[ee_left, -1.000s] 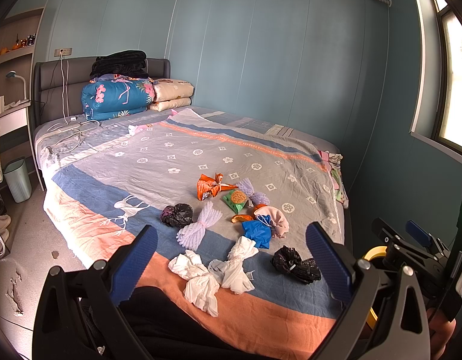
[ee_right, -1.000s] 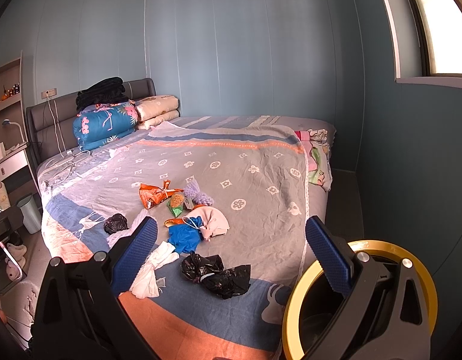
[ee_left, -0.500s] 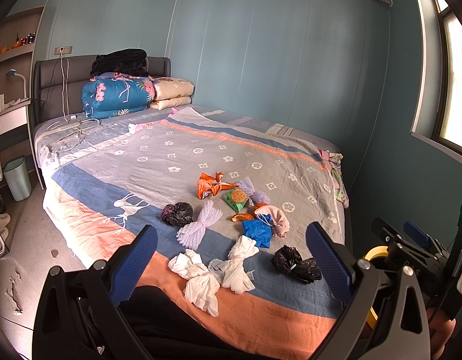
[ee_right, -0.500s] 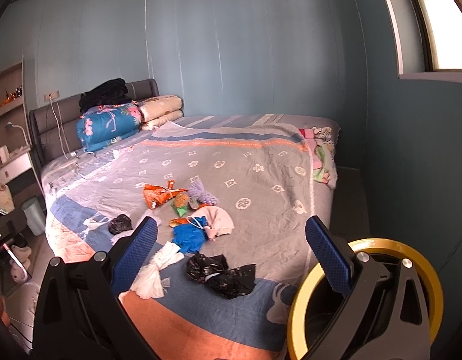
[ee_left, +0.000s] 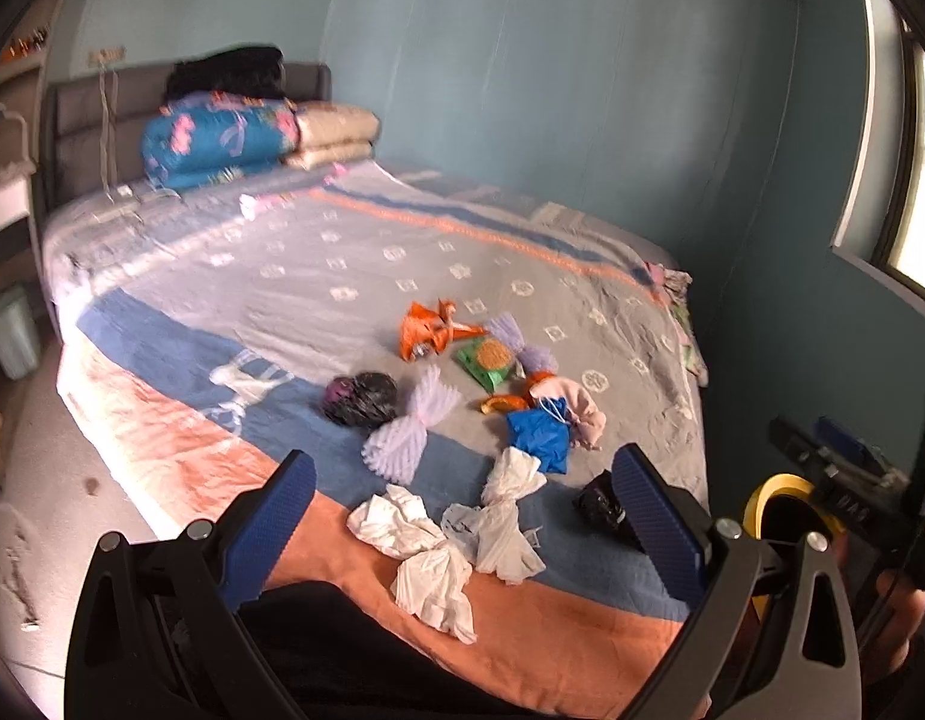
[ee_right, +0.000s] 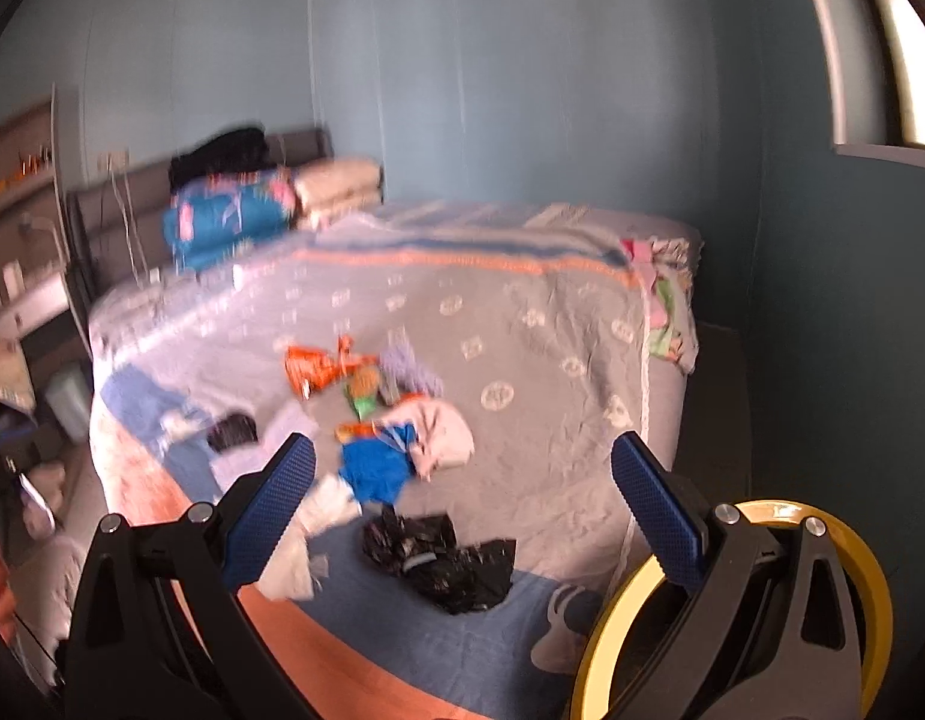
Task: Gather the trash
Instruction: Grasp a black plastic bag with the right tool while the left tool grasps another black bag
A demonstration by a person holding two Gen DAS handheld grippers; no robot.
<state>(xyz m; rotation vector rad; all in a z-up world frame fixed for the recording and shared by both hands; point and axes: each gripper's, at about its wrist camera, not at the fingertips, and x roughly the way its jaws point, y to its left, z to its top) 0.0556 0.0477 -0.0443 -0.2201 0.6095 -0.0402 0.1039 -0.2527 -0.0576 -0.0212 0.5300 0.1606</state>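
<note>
teal walls (ee_left: 582,90) close in a bedroom where a wide bed (ee_left: 354,252) fills the middle, spread with a grey, blue and orange patterned sheet. at the far left end, against the grey headboard (ee_left: 78,120), sit a folded blue floral quilt (ee_left: 216,138), cream pillows (ee_left: 336,135) and a black bundle (ee_left: 228,72) on top. a window (ee_right: 894,42) shows at the upper right, and a pale bin (ee_left: 9,333) stands on the floor left of the bed.

trash lies scattered on the near part of the bed: crumpled white tissues (ee_left: 438,546) nearest, a black bag (ee_right: 444,558) at the near right, a lilac frilly wrapper (ee_left: 411,426), a dark balled bag (ee_left: 360,399) left of it, a blue bag (ee_left: 540,435) touching a pink one (ee_left: 573,405), a green snack packet (ee_left: 489,360) and an orange wrapper (ee_left: 429,330) farther back. the right wrist view is blurred, so small pieces are hard to make out there.

left gripper (ee_left: 462,516) hangs above the near edge of the bed, jaws spread wide with nothing between them. right gripper (ee_right: 462,516) is likewise spread wide and empty, above the near right corner, beside a yellow-rimmed container (ee_right: 852,546) at the lower right.
</note>
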